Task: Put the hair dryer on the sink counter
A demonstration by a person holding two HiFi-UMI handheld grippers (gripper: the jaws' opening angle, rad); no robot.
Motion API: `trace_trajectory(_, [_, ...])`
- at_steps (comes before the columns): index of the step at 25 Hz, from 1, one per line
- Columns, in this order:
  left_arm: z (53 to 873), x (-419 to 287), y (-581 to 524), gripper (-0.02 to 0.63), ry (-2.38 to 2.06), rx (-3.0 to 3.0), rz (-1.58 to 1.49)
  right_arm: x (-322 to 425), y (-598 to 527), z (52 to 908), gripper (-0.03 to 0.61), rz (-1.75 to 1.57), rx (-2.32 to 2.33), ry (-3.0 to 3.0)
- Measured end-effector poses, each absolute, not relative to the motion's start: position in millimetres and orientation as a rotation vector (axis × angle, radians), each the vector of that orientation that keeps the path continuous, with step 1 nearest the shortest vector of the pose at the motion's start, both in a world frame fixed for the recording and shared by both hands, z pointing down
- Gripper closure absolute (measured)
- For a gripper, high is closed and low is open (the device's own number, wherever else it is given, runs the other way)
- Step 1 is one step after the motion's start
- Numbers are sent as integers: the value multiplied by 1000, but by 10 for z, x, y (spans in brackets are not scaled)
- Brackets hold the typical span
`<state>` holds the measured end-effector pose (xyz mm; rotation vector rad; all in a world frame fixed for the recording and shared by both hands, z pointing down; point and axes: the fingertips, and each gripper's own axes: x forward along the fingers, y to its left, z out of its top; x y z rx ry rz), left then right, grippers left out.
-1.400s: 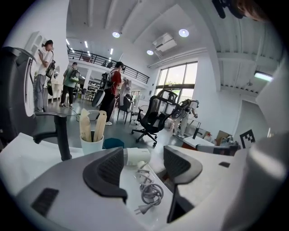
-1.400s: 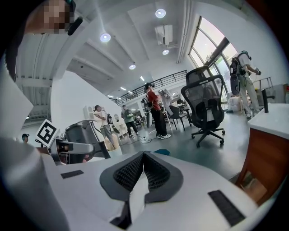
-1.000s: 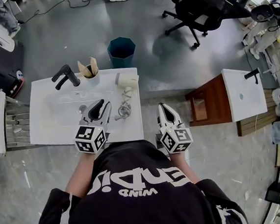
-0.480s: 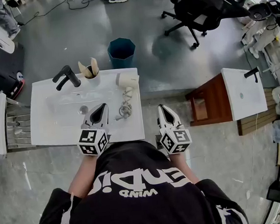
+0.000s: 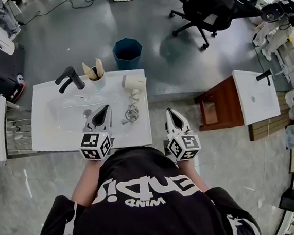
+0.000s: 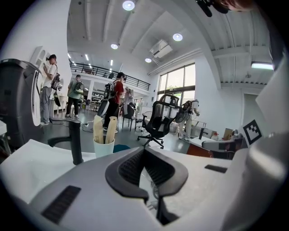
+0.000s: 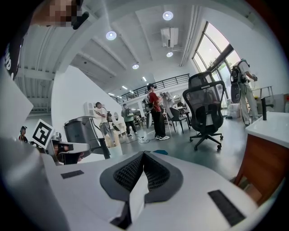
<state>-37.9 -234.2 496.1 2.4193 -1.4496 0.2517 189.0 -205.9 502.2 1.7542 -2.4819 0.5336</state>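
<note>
The cream hair dryer point(image 5: 133, 83) lies on the right part of the white sink counter point(image 5: 53, 136), its grey cord point(image 5: 131, 114) coiled in front of it. My left gripper point(image 5: 104, 112) hovers over the counter's front middle, left of the cord, with its jaws shut and empty. In the left gripper view its closed tips point(image 6: 143, 151) point past the black faucet point(image 6: 74, 140) and the cup point(image 6: 104, 145). My right gripper point(image 5: 171, 113) is off the counter's right edge, over the floor, shut with nothing in it point(image 7: 144, 156).
A black faucet point(image 5: 69, 79) and a cup of wooden items point(image 5: 95, 75) stand at the counter's back. A teal bin point(image 5: 127, 51) sits behind the counter. A wooden stand with a second basin point(image 5: 238, 103) is to the right. An office chair point(image 5: 213, 4) and people stand farther off.
The left gripper's jaws, open a second ago, have closed on nothing, and it has shifted slightly near the cord. The right gripper has kept still.
</note>
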Motion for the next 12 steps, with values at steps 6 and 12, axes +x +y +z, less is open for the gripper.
trace_trajectory(6, [4965, -432, -2329, 605, -1458, 2399, 256, 1877, -2052, 5017, 555, 533, 1752, -2478])
trace_trajectory(12, [5009, -404, -2317, 604, -1440, 2396, 263, 1866, -2051, 5037, 555, 537, 1749, -2474])
